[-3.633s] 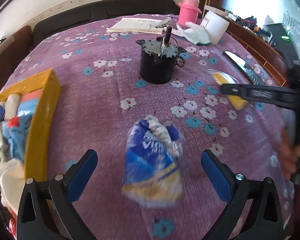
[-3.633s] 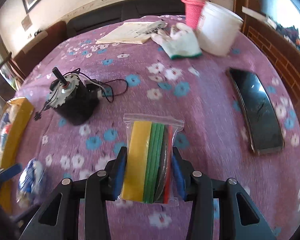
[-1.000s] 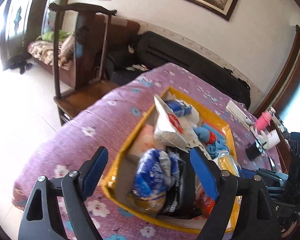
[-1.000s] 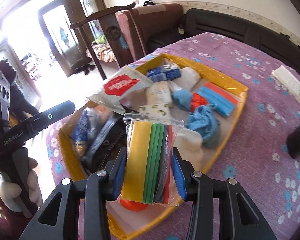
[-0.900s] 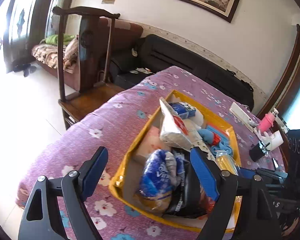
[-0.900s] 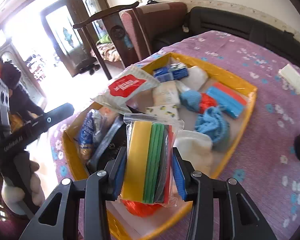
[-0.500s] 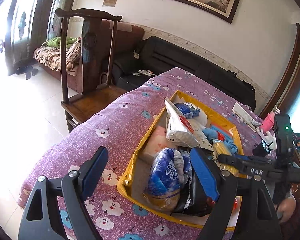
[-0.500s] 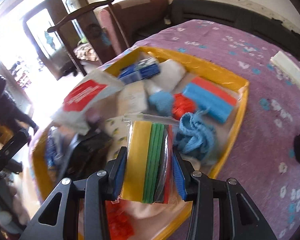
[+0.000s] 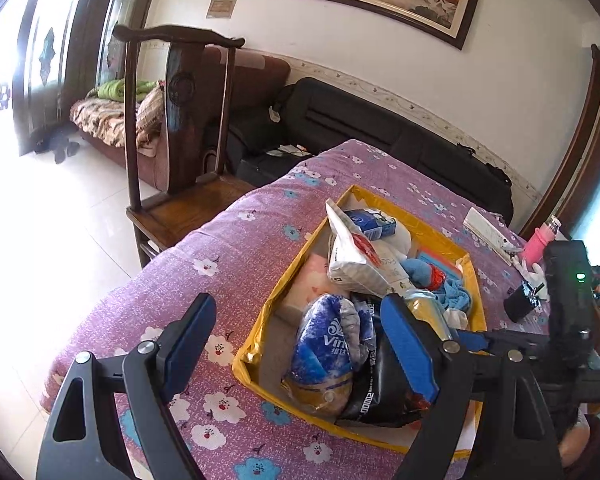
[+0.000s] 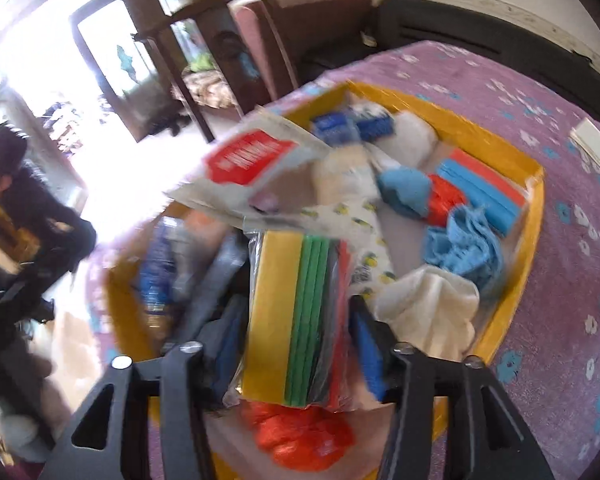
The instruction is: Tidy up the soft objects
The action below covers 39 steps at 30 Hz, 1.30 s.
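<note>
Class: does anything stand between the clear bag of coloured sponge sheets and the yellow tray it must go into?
Nothing visible does. The clear bag of coloured sponge sheets hangs directly above the yellow tray, between the opening right gripper, over an orange crumpled item.

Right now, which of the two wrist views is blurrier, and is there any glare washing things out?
Right wrist view: motion blur smears the yellow tray and the bag of coloured sheets between the opening right gripper; the doorway is blown out white. Left wrist view: sharp on the tray; sunlit floor overexposed, edges bent by the fisheye.
</note>
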Motion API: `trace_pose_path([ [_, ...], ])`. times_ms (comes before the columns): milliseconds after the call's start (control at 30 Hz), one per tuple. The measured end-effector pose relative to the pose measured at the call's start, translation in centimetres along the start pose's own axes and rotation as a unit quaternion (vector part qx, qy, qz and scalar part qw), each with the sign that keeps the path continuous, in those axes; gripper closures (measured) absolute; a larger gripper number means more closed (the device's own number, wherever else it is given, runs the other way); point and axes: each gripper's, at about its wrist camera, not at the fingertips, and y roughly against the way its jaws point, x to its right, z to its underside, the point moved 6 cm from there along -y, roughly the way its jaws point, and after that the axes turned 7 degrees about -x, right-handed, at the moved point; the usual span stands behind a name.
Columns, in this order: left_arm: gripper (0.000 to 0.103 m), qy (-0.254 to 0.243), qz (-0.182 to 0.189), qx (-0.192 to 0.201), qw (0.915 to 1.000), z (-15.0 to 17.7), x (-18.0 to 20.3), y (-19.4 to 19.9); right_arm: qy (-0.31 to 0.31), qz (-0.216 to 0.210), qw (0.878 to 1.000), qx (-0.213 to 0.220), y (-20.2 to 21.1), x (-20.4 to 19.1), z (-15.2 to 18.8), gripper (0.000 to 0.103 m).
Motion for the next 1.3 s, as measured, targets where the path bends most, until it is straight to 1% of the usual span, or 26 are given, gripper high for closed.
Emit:
trace_pose_path([
  [33, 0.019, -0.003, -0.005, 0.004, 1.0, 0.0, 0.1, 0.3, -0.007, -0.009, 1.0, 0.002, 0.1, 0.3, 0.1, 0.044],
  [100, 0.012, -0.007, -0.023, 0.018, 0.9996, -0.1, 0.3, 0.9, -0.02, -0.027, 0.999, 0.02, 1.4, 0.8, 0.1, 0.038],
  [133, 0.012, -0.007, -0.032, 0.025, 0.9992, -0.2, 0.3, 1.2, -0.021, -0.027, 0.999, 0.032, 2.2, 1.0, 0.1, 0.032],
  [167, 0.012, -0.008, -0.038, 0.032, 0.9987, -0.4, 0.3, 1.5, -0.021, -0.024, 0.999, 0.044, 3.0, 1.1, 0.2, 0.028],
  [233, 0.012, -0.009, -0.052, 0.049, 0.9974, -0.6, 0.6, 2.3, -0.021, -0.017, 0.997, 0.067, 4.7, 1.5, 0.3, 0.025],
  [333, 0.011, -0.023, -0.078, 0.082, 0.9933, -0.8, 1.7, 3.8, -0.02, -0.01, 0.995, 0.096, 6.7, 2.0, 0.9, 0.024],
  [367, 0.009, -0.029, -0.091, 0.097, 0.9906, -0.9, 2.2, 4.5, -0.02, -0.008, 0.994, 0.105, 7.3, 2.2, 1.1, 0.024],
  [400, 0.003, -0.034, -0.107, 0.119, 0.9864, -1.0, 2.8, 5.6, -0.021, -0.008, 0.993, 0.114, 7.8, 2.4, 1.4, 0.024],
  [433, 0.001, -0.037, -0.119, 0.139, 0.9823, -0.9, 3.2, 6.5, -0.022, -0.007, 0.992, 0.12, 8.3, 2.6, 1.8, 0.024],
  [467, 0.0, -0.039, -0.138, 0.173, 0.9745, -0.9, 3.9, 8.0, -0.021, -0.006, 0.992, 0.125, 8.6, 2.6, 2.1, 0.024],
  [600, 0.0, -0.042, -0.158, 0.256, 0.9527, -0.2, 5.8, 11.5, -0.012, 0.004, 0.989, 0.146, 10.2, 3.2, 3.2, 0.023],
  [667, 0.0, -0.044, -0.168, 0.27, 0.947, 0.2, 6.7, 12.1, -0.007, 0.013, 0.987, 0.158, 11.2, 3.3, 3.9, 0.021],
  [700, 0.0, -0.052, -0.172, 0.265, 0.9473, 0.3, 7.4, 12.0, -0.005, 0.017, 0.986, 0.165, 11.6, 3.4, 4.3, 0.02],
  [800, 0.0, -0.085, -0.165, 0.235, 0.9541, -0.2, 9.6, 11.1, 0.0, 0.023, 0.984, 0.176, 12.4, 3.6, 5.4, 0.019],
  [833, 0.0, -0.093, -0.163, 0.233, 0.9542, -0.3, 10.4, 11.1, 0.001, 0.027, 0.984, 0.177, 12.6, 3.5, 5.7, 0.019],
  [933, 0.0, -0.103, -0.149, 0.243, 0.9529, -0.4, 12.4, 11.6, 0.006, 0.048, 0.981, 0.185, 13.1, 3.9, 6.7, 0.019],
  [1000, 0.0, -0.104, -0.134, 0.24, 0.9559, -0.2, 13.5, 11.1, 0.007, 0.062, 0.98, 0.19, 13.5, 4.1, 7.3, 0.017],
  [1033, 0.0, -0.104, -0.127, 0.231, 0.959, -0.2, 13.9, 10.6, 0.005, 0.07, 0.979, 0.193, 13.5, 4.4, 7.6, 0.016],
  [1067, 0.0, -0.106, -0.113, 0.211, 0.9651, 0.0, 14.3, 9.7, 0.002, 0.075, 0.978, 0.195, 13.6, 4.6, 7.7, 0.015],
  [1100, 0.0, -0.104, -0.093, 0.181, 0.9735, 0.2, 14.4, 8.5, 0.001, 0.078, 0.978, 0.196, 13.5, 4.6, 7.8, 0.015],
  [1133, 0.0, -0.1, -0.086, 0.158, 0.9785, 0.6, 14.5, 7.5, -0.002, 0.081, 0.977, 0.195, 13.4, 4.8, 7.8, 0.014],
  [1167, 0.0, -0.093, -0.091, 0.131, 0.9829, 1.0, 14.0, 6.1, -0.004, 0.084, 0.978, 0.193, 13.2, 4.8, 7.9, 0.014],
  [1200, 0.0, -0.09, -0.102, 0.118, 0.9837, 1.4, 13.6, 5.5, -0.005, 0.089, 0.978, 0.189, 12.9, 4.9, 7.9, 0.014],
  [1233, 0.0, -0.088, -0.112, 0.11, 0.9836, 1.7, 13.1, 4.9, -0.004, 0.093, 0.978, 0.186, 12.8, 4.9, 7.9, 0.014],
  [1300, 0.0, -0.08, -0.147, 0.102, 0.9805, 2.2, 11.8, 3.9, 0.001, 0.108, 0.977, 0.183, 12.5, 4.6, 7.8, 0.014],
])
